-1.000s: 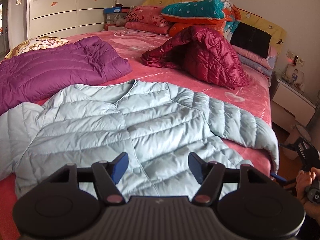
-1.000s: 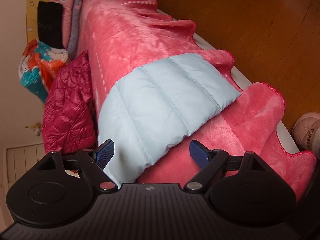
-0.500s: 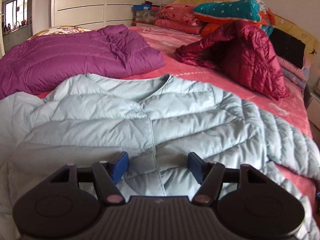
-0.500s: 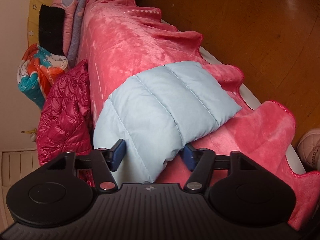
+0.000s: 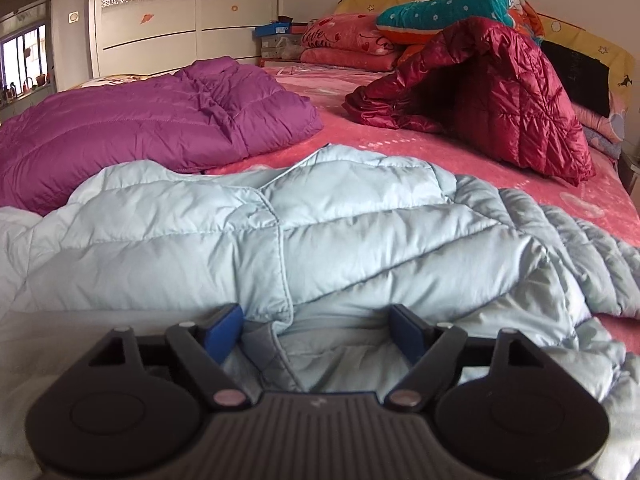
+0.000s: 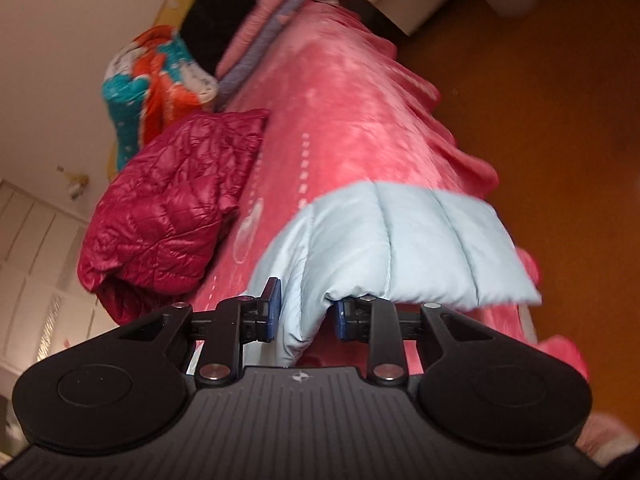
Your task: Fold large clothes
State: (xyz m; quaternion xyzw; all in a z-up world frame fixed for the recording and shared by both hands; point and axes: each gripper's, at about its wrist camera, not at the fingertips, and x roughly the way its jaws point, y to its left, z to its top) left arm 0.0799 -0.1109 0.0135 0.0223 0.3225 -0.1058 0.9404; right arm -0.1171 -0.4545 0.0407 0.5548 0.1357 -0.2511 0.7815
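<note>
A pale blue quilted down jacket (image 5: 280, 248) lies front up on the pink bed, collar away from me. My left gripper (image 5: 318, 330) is open, low over the jacket's bottom hem at its centre seam, with fabric between the fingers. In the right wrist view my right gripper (image 6: 306, 312) is shut on the cuff end of the jacket's sleeve (image 6: 400, 248), which hangs over the bed's side edge.
A purple down jacket (image 5: 152, 128) lies at the back left and a dark red quilted jacket (image 5: 492, 92) at the back right. Stacked quilts and pillows (image 5: 420, 28) line the headboard. The pink bedspread (image 6: 352, 120) drops to a wooden floor (image 6: 560, 100).
My left gripper has dropped and moved forward onto the jacket's hem, still open. My right gripper has closed on the sleeve end and lifted it.
</note>
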